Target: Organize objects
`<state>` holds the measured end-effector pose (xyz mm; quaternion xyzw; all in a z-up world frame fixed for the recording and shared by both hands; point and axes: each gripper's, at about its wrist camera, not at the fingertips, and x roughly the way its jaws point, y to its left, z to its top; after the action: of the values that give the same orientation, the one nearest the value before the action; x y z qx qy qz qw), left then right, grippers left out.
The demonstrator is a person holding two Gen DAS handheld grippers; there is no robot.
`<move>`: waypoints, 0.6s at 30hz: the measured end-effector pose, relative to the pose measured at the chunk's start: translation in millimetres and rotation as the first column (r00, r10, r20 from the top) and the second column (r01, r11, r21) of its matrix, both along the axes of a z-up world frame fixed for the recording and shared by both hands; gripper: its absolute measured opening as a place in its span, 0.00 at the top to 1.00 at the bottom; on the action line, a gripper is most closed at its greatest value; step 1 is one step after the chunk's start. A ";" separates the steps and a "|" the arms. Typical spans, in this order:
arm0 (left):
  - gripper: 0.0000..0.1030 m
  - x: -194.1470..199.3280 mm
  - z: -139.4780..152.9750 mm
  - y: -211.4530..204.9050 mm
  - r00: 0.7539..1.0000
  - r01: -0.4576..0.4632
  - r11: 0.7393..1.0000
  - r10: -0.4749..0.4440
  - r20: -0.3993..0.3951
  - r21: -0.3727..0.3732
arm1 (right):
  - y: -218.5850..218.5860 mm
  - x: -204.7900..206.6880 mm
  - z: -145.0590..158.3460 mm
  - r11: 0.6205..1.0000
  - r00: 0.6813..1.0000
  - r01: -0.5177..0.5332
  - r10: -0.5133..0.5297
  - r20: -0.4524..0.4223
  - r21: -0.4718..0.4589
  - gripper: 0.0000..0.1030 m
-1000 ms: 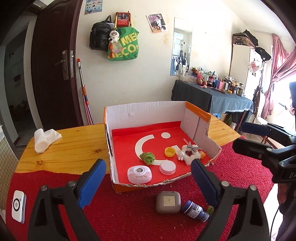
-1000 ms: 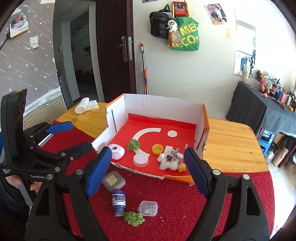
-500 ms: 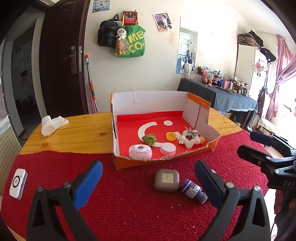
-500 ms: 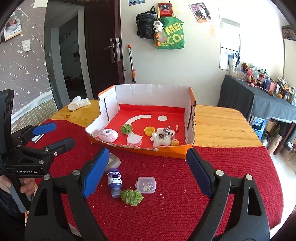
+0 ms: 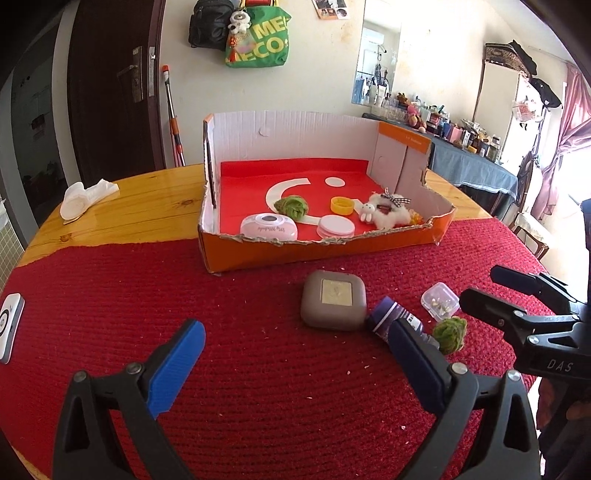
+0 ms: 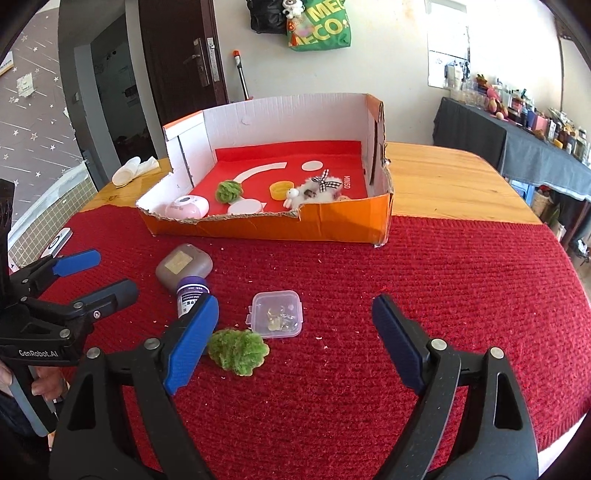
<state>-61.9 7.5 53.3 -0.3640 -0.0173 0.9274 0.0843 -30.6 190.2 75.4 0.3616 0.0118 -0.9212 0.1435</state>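
Both tools wide open, gripping nothing. Right tool (image 6: 295, 332) hovering over clear lidded box (image 6: 276, 314) and fuzzy green ball (image 6: 238, 352) on red mat. Left tool (image 5: 295, 365) just short of brown square case (image 5: 333, 305), purple bottle (image 5: 393, 320) touching it. Orange cardboard box (image 5: 332, 251) further back on desk.

Lived-in home room, wooden table (image 5: 147, 199), hung tote bag (image 5: 258, 35), cluttered dresser (image 5: 476, 166), curtain (image 5: 561, 147)
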 end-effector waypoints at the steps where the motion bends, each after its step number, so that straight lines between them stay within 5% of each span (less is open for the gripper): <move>1: 0.02 -1.6 -0.8 -0.1 1.000 0.000 1.000 0.000 0.005 0.001 | 0.9 -1.0 -1.5 1.000 1.000 -0.001 0.001 0.007 -0.005 0.17; 18: 0.02 -21.5 -12.3 -1.6 0.997 0.031 0.999 -0.030 0.072 -0.012 | 3.1 -7.9 -12.8 1.000 0.999 -0.021 0.021 0.049 -0.011 0.17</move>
<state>-83.3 5.9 41.0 -0.3981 -0.0086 0.9124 0.0952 -38.5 193.4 62.5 0.3833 0.0073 -0.9104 0.1553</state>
